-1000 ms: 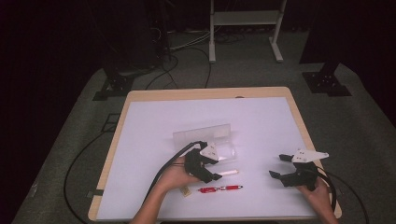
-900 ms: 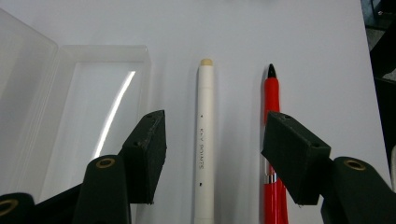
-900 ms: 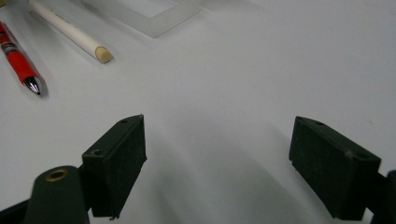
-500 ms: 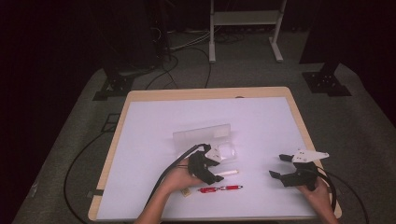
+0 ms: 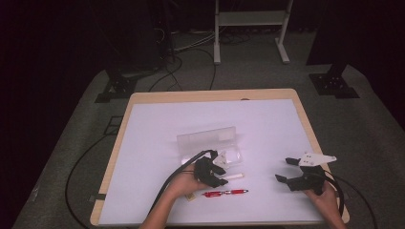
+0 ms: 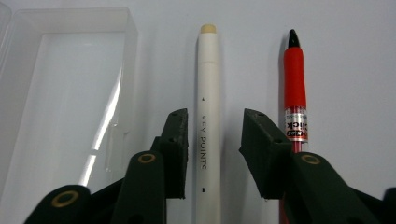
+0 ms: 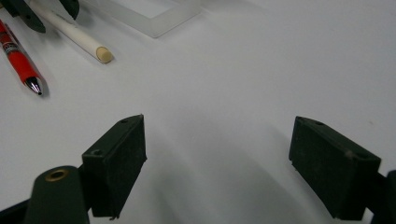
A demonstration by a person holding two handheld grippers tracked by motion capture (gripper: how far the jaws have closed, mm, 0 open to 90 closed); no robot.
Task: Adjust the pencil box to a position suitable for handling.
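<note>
the left tongs (image 6: 215,154), jaws just closing, straddle without gripping a white pen (image 6: 206,116) lying on the desk (image 5: 267,124) between a clear case (image 6: 70,93) and a red pen (image 6: 295,93); the right tongs (image 7: 233,168) gape wide, empty.

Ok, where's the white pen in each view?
High view: the white pen lies low and centre, by the left claw.
Left gripper view: upright at centre, between the jaws.
Right gripper view: top left.
Shared landmark: the red pen alongside.

Left gripper (image 6: 212,154) low, jaws just closing, gap remaining; right gripper (image 7: 233,163) hovering, jaws wide apart.
</note>
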